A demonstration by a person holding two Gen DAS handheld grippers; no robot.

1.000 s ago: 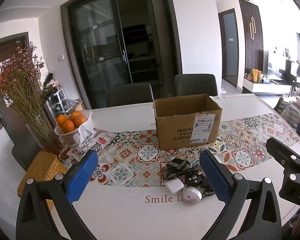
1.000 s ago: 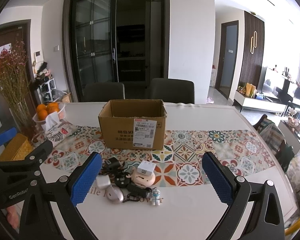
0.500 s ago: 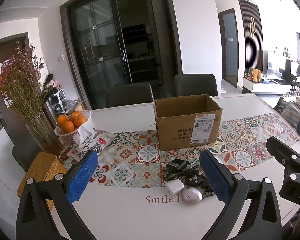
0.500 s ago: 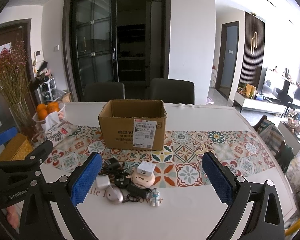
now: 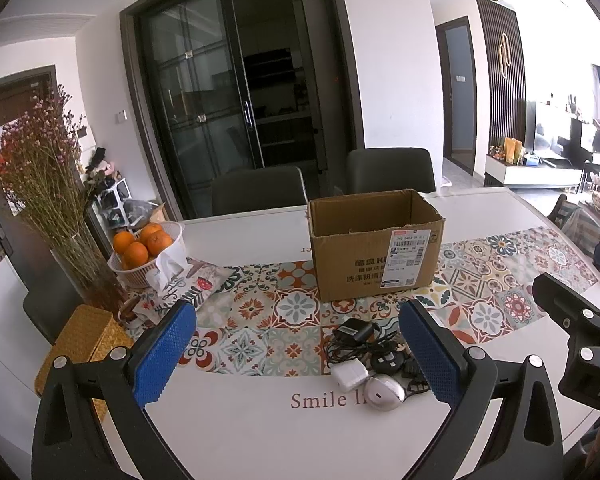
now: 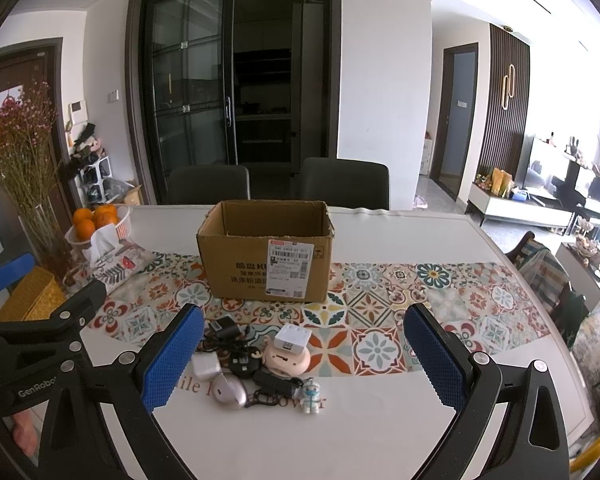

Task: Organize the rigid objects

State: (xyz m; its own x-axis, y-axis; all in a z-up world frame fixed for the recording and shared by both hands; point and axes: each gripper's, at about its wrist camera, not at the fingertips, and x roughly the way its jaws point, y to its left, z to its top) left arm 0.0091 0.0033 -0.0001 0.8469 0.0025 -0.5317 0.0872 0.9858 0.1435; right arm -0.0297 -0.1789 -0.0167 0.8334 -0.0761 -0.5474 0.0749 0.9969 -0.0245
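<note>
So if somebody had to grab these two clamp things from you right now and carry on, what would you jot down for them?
Left gripper: open, empty, held above the table's near edge.
Right gripper: open, empty, alongside it.
Things to sort: a small pile in front of the cardboard box, on the table runner and the white table: white charger, silver mouse, black adapter with cables, white cube plug lying on a pink round gadget, little figurine.
Done: nothing visibly; what shows of the box's inside looks empty.
Left: presumably every item goes into the box.
</note>
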